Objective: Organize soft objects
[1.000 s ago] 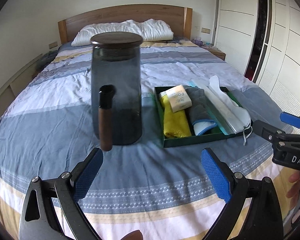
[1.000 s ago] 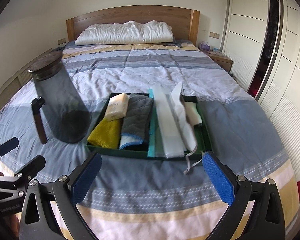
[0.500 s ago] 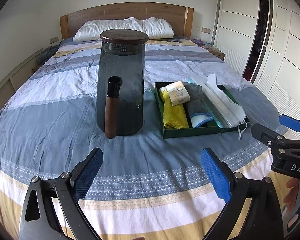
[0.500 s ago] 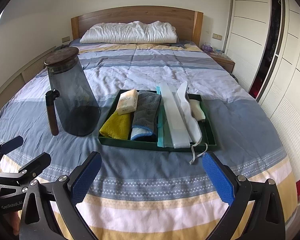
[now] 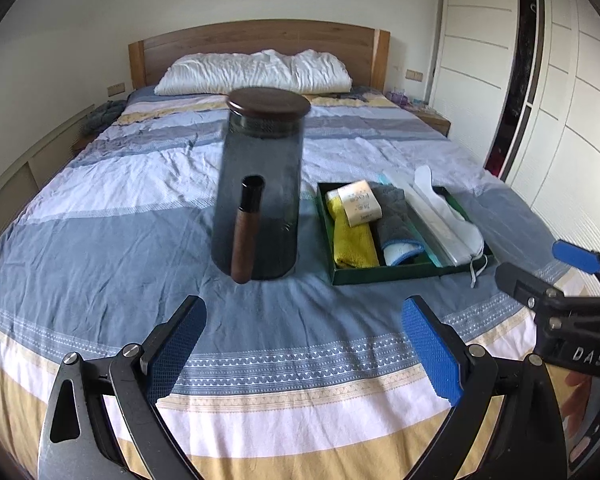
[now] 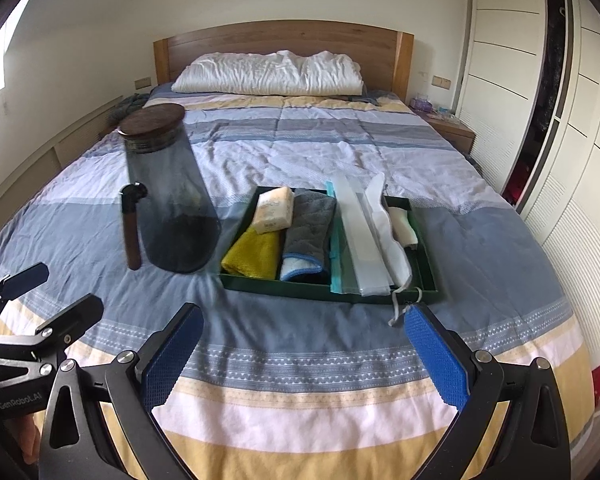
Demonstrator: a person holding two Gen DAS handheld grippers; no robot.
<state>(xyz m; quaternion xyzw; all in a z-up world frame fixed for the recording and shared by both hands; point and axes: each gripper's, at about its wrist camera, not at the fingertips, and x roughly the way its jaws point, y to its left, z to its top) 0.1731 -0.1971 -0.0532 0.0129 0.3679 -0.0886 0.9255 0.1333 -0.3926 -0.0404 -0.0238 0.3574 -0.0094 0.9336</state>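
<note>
Both wrist views look up the bed (image 5: 100, 248) from low over its foot toward the headboard (image 6: 284, 42), left squarely facing the smoky pitcher (image 5: 260, 192), right facing the green tray (image 6: 328, 292), each catching both plus the other's jaws.

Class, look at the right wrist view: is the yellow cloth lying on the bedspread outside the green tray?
No, the yellow cloth lies inside the green tray, at its left end beside the grey mitt.
</note>
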